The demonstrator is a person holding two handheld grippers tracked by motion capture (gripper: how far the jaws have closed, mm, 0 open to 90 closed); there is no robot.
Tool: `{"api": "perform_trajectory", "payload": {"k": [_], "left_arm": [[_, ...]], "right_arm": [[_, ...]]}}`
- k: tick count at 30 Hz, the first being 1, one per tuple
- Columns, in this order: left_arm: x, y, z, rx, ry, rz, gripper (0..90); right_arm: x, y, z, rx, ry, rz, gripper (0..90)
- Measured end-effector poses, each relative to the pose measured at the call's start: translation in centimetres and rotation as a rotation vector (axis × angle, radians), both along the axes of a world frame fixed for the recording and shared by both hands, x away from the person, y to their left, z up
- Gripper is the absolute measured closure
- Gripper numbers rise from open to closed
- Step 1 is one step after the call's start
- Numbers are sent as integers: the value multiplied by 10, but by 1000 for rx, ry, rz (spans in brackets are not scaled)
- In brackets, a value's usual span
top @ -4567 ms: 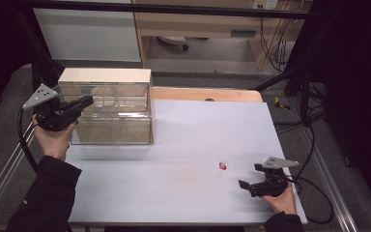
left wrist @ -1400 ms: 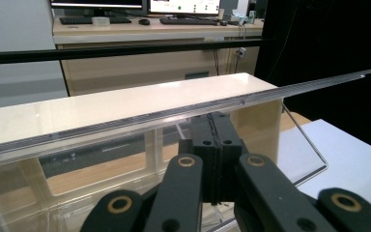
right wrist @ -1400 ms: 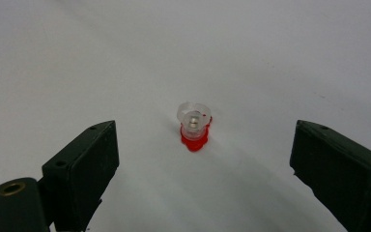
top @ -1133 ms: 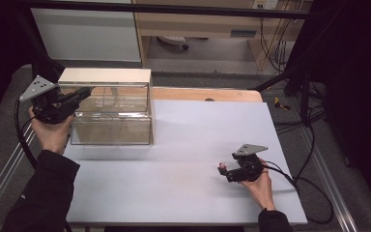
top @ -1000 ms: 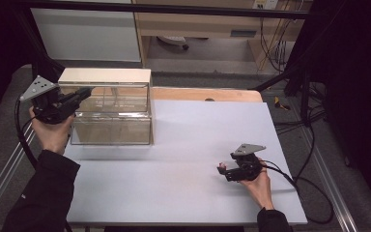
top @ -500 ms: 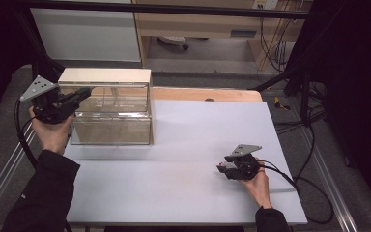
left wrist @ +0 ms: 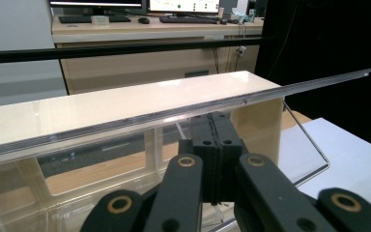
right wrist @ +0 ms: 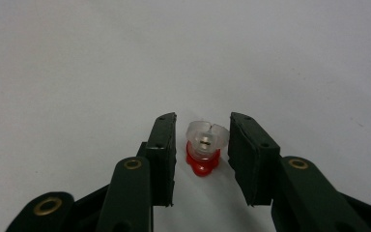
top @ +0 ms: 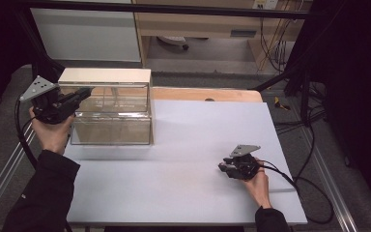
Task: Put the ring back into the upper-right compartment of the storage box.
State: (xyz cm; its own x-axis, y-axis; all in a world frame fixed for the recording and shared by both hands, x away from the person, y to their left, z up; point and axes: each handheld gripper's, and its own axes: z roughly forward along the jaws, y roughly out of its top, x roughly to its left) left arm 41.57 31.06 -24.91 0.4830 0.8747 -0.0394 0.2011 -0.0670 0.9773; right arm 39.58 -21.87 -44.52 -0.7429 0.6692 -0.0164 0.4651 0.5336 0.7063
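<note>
The right tool (right wrist: 202, 145) lies low on the white table (top: 183, 140), its jaws parted with a small red-and-clear piece (right wrist: 203, 147) standing between them, a narrow gap on either side, not touching that I can tell. In the high view this tool (top: 228, 167) sits near the table's right front. Farther off, the left tool (left wrist: 212, 159) has its jaws pressed together on the thin front edge of the clear lid (left wrist: 174, 116) of a transparent box (top: 110, 113). Beyond it lies the box's cream top panel (left wrist: 125, 101), then a desk (left wrist: 149, 29) with monitors.
</note>
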Motion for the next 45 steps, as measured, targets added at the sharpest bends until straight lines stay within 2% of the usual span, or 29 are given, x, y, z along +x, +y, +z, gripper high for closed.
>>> {"api": "perform_trajectory", "payload": {"k": [12,22,45], "left_arm": [[0,0,0,1,-1,0,899],[0,0,0,1,1,-1,899],[0,1,0,5,1,1,899]], "right_arm": [[0,1,-3,-34,-7,4,701],[0,1,-3,-41,-12,8,713],[-5,1,8,-20,-35,18,720]]}}
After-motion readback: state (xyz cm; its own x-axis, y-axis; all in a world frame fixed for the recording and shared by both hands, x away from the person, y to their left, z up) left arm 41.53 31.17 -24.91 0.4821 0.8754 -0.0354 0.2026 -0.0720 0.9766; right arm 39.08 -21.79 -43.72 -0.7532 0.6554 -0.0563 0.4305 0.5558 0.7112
